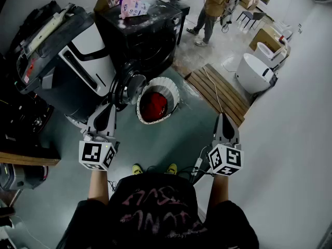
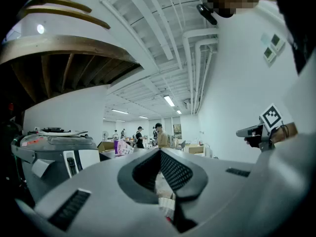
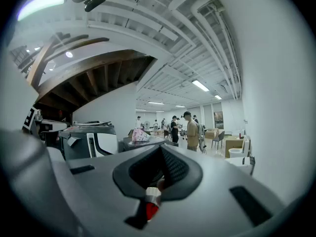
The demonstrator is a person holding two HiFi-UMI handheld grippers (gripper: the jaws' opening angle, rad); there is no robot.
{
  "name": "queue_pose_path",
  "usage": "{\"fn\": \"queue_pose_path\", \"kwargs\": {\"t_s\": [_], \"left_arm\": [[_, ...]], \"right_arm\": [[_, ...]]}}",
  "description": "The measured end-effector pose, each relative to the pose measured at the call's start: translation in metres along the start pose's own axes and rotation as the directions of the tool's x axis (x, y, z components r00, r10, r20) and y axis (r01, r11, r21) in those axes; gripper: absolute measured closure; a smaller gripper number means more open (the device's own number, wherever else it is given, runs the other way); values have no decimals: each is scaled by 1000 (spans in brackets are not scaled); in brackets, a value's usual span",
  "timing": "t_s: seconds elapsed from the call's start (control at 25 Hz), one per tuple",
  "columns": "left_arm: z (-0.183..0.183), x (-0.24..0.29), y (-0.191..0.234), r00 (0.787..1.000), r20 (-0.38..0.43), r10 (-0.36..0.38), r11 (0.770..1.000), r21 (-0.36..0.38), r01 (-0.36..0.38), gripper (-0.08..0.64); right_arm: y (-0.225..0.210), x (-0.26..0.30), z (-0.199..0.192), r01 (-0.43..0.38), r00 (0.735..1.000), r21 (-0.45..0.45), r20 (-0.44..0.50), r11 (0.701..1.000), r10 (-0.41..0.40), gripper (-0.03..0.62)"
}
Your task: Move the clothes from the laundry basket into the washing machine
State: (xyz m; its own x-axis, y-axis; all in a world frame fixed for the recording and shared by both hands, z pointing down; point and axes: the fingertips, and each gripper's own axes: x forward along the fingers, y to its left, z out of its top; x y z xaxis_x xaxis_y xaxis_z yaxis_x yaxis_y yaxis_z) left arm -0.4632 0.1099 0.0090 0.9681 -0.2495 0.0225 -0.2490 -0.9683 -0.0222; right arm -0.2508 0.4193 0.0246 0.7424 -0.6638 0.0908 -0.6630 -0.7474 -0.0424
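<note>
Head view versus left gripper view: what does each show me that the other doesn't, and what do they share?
Only the head view: the whole laundry basket with a red garment inside, and the wooden pallet. Only the left gripper view: that the left gripper is shut with nothing in it, plus the ceiling lights. Both: the right gripper, the pink bag on the washing machine, and a standing person. A white-and-red sliver under the left jaws may be the basket.
</note>
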Motion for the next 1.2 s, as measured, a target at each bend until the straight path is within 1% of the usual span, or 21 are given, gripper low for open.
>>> {"fn": "queue_pose_path", "kwargs": {"t_s": [0.32, 0.52, 0.68, 0.76, 0.84, 0.92, 0.96, 1.08, 1.2], "left_arm": [[2, -7, -1, 1000, 2, 5, 1000, -2, -5, 551], [0, -10, -1, 1000, 0, 11, 1000, 0, -11, 549], [-1, -10, 1, 1000, -1, 23, 1000, -7, -23, 550], [-3, -10, 2, 1000, -8, 26, 1000, -7, -26, 548], [-5, -9, 0, 1000, -17, 21, 1000, -1, -21, 525], [-5, -7, -3, 1000, -22, 9, 1000, 6, -8, 443], [-5, -6, -5, 1000, -24, 1, 1000, 10, -1, 418], [-5, -5, -9, 1000, -24, -14, 1000, 14, 15, 372], [-6, -5, -10, 1000, -24, -18, 1000, 15, 18, 334]], "right_arm": [[8, -3, 2, -14, 1000, 3, 1, 1000, 13, 591], [6, -5, 3, 5, 1000, -1, 15, 1000, -5, 589], [10, -5, 4, -17, 999, 2, 36, 1000, 17, 581], [11, -4, 4, -33, 999, 16, 38, 999, 33, 543], [12, -3, 4, -49, 998, 23, 42, 999, 48, 508], [12, -4, 5, -60, 997, 21, 49, 998, 59, 472], [13, -3, 6, -67, 997, 21, 51, 998, 65, 446], [14, -4, 7, -85, 995, 24, 54, 996, 84, 377], [17, -4, 5, -97, 994, 19, 53, 995, 96, 333]]}}
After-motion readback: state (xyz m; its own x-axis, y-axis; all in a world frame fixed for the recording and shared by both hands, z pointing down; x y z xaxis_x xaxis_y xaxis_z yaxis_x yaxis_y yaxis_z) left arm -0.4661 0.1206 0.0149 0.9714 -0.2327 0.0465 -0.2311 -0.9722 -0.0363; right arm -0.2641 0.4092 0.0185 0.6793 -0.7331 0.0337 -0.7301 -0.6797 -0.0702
